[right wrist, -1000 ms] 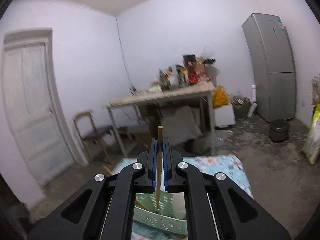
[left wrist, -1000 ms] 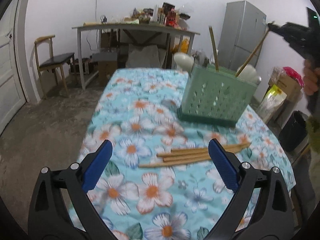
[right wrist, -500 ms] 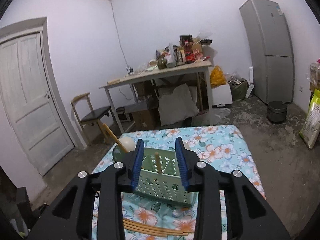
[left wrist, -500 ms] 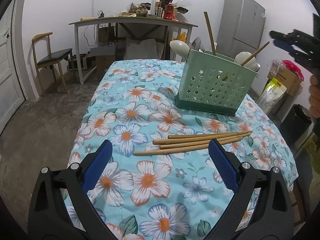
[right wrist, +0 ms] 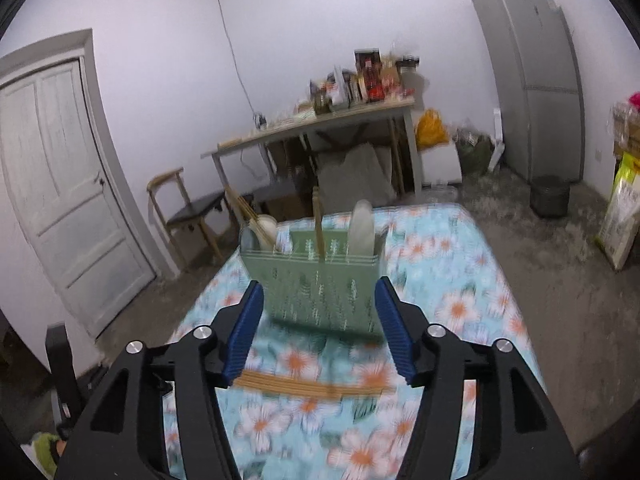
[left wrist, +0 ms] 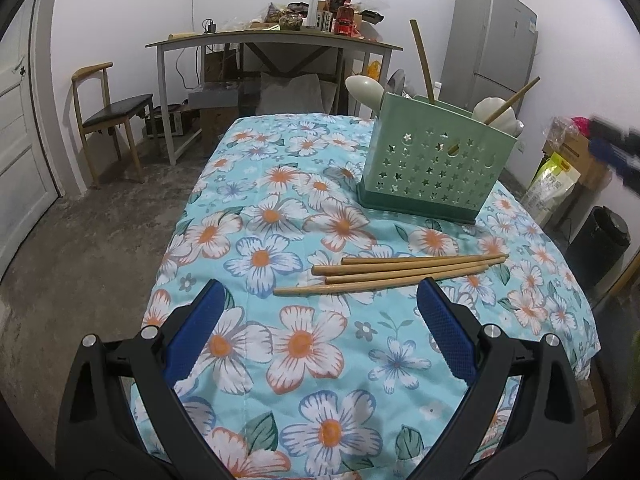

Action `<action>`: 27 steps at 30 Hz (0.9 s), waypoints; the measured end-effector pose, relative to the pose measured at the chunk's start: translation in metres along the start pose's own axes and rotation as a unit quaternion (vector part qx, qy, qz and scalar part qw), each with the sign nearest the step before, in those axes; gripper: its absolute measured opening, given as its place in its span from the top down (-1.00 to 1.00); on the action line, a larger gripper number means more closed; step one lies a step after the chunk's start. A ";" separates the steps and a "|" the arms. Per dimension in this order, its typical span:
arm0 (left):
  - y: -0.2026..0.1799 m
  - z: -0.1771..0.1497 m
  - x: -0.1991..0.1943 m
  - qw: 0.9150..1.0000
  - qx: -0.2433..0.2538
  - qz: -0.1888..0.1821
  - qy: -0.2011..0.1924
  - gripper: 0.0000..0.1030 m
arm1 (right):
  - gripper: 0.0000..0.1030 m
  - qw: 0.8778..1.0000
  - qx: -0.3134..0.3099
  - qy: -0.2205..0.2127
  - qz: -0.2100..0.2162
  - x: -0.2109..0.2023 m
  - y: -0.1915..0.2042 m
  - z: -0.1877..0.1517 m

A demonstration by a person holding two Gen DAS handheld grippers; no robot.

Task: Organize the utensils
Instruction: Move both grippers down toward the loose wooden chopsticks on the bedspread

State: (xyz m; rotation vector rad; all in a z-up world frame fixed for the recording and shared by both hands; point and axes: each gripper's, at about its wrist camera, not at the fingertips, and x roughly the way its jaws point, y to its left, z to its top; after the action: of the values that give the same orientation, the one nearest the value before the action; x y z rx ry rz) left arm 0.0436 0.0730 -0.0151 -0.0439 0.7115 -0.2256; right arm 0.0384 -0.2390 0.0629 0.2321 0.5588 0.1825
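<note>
Left gripper (left wrist: 320,304) spread wide, empty, low over table (left wrist: 248,360). Right gripper (right wrist: 320,328) also spread, empty; view blurred. Four loose chopsticks (left wrist: 400,274) lie side by side on floral cloth, just ahead of left fingers (left wrist: 446,330), near green caddy (left wrist: 432,166). Caddy already holds chopsticks and spoons upright. Likely step: pick next stick. Advice: take one stick only, straddle mid-length, fingers square across it, press down to cloth before closing, avoid rolling neighbours.
</note>
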 end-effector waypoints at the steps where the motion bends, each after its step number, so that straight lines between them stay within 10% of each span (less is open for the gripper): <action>1: 0.000 -0.001 -0.001 1.000 0.002 0.000 0.000 -0.80 | -0.15 1.000 0.004 0.010 0.000 0.003 -0.001 -0.006; 10: -0.001 -0.007 0.006 1.000 -0.012 -0.001 0.024 -0.80 | -0.24 0.993 0.047 0.110 -0.007 0.031 0.004 -0.063; 27: 0.005 -0.011 0.020 0.998 -0.040 -0.014 0.048 -0.81 | -0.43 0.990 0.053 0.128 -0.018 0.040 0.005 -0.063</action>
State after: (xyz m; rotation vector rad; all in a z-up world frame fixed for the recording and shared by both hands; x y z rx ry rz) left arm 0.0517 0.0736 -0.0365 -0.1210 0.8154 -0.2273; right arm 0.0372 -0.2141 -0.0075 0.3032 0.8280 0.1480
